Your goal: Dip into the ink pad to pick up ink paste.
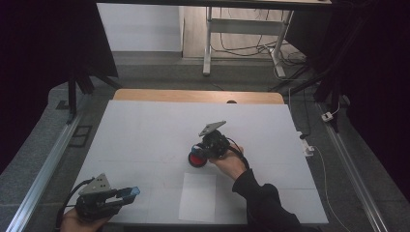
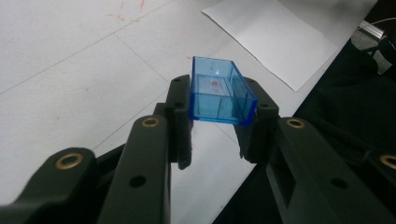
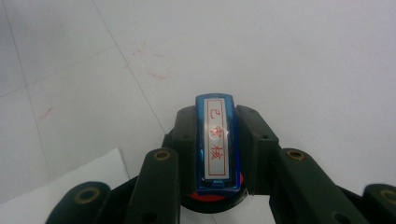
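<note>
At the near left corner of the white table (image 1: 145, 125), the left gripper (image 1: 126, 193) has its jaws closed on a clear blue plastic cap (image 2: 219, 91) — a small open-topped rectangular box, see-through, with red smudges on the table visible through it. In the left gripper view the two black jaws press on its long sides, and the cap tilts slightly above the table.

Near the front edge, towards the middle, a white sheet of paper (image 1: 197, 197) lies flat.

Farther in, just right of the table's centre, the right gripper (image 1: 203, 153) is clamped on a stamp (image 3: 218, 142), its jaws pressing on the stamp's two long sides. The stamp's blue-rimmed top carries a white label with a thin red border and three red Chinese characters down its length — they appear to read 已审核. Below the blue body the stamp shows a red part set in a black round base (image 1: 197, 159), which sits at the table surface; whether it touches cannot be told. Faint red marks (image 3: 152, 63) lie on the table beyond the stamp.
</note>
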A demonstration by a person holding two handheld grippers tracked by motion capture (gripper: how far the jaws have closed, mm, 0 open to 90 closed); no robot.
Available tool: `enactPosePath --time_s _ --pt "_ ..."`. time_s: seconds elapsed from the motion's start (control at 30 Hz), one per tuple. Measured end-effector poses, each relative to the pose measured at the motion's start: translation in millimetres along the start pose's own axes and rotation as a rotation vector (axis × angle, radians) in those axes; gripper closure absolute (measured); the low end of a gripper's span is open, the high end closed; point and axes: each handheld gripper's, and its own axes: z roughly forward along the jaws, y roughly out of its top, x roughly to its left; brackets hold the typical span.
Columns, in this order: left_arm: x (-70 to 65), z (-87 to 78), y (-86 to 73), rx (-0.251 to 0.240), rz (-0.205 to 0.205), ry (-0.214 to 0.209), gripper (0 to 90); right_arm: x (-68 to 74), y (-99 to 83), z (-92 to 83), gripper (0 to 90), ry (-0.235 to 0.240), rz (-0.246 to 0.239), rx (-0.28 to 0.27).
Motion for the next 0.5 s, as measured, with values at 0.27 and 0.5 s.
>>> enactPosePath --time_s 0.27,0.5 --pt "0.0 0.5 0.3 0.004 0.001 -0.001 68.4 -6.0 -1.5 1.5 70.6 0.025 0.037 -0.016" --pt "-0.1 0.8 0.6 0.007 0.004 -0.001 68.4 2.9 0.7 2.1 70.6 -0.019 -0.011 -0.002"
